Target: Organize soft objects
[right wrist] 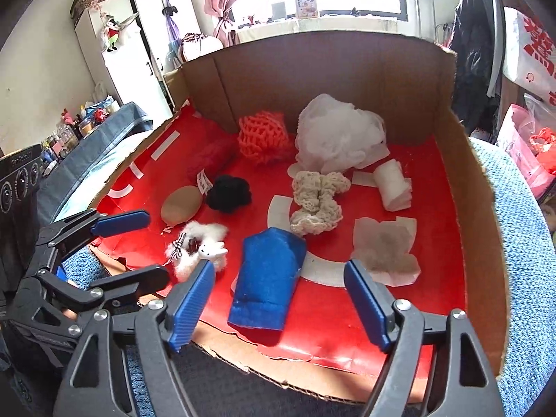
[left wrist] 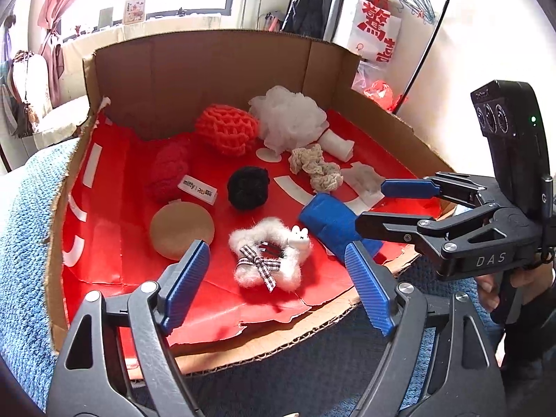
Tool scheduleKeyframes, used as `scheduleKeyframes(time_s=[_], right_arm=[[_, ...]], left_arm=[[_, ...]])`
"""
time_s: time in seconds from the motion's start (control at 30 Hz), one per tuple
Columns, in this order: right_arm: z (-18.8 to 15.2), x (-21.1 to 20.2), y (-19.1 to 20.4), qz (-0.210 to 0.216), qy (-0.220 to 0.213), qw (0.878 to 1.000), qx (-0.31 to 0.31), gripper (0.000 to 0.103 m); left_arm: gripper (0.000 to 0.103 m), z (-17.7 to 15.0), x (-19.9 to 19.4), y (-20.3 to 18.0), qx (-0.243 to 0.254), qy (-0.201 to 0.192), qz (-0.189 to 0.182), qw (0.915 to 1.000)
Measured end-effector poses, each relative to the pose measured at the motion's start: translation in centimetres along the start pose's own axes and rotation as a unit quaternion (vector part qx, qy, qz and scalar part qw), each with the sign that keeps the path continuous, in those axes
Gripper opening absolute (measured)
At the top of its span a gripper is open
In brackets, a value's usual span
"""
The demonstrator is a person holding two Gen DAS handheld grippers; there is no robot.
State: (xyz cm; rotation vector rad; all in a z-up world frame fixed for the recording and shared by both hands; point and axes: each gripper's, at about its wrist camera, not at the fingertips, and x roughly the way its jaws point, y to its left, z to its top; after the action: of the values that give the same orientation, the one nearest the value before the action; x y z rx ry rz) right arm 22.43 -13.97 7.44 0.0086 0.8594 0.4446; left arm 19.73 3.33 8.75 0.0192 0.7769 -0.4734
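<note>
An open cardboard tray (left wrist: 222, 69) lined in red holds several soft things. My left gripper (left wrist: 276, 246) stands open just above a white fluffy scrunchie (left wrist: 267, 260) with a checked bow, touching nothing. Open and holding nothing, my right gripper (right wrist: 279, 264) hovers over a blue felt pouch (right wrist: 267, 278). Farther in lie a tan round sponge (left wrist: 182, 229), a black pom (left wrist: 248, 187), a red knit (left wrist: 168, 170), an orange net (left wrist: 226, 128), a white bath pouf (left wrist: 288, 114), a cream crochet scrunchie (right wrist: 316, 205), a white roll (right wrist: 394, 184) and grey fluff on paper (right wrist: 385, 246).
The tray rests on a blue textured blanket (left wrist: 27, 208) and has tall walls at the back and right (right wrist: 448, 111); its near edge is low and torn. A hand (left wrist: 486, 288) holds the right gripper's handle. Behind stand a clothes rack (left wrist: 382, 0) and a white cabinet (right wrist: 139, 52).
</note>
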Motion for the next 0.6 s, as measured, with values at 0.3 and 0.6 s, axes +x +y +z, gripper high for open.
scheduleKeyframes(time_s=[0.3, 0.6], right_arm=[[-0.1, -2.2, 0.5, -0.057, -0.045, 0.997, -0.006, 0.095], [-0.9, -3.4, 0.4, -0.133, -0.12, 0.984, 0.006, 0.103]], left_arm=[[0.091, 0.3, -2.0, -0.4, -0.019, -0.043, 0.064, 0.9969], [0.098, 0.2, -2.3, -0.5, -0.034, -0.092, 0.145, 0.9846]])
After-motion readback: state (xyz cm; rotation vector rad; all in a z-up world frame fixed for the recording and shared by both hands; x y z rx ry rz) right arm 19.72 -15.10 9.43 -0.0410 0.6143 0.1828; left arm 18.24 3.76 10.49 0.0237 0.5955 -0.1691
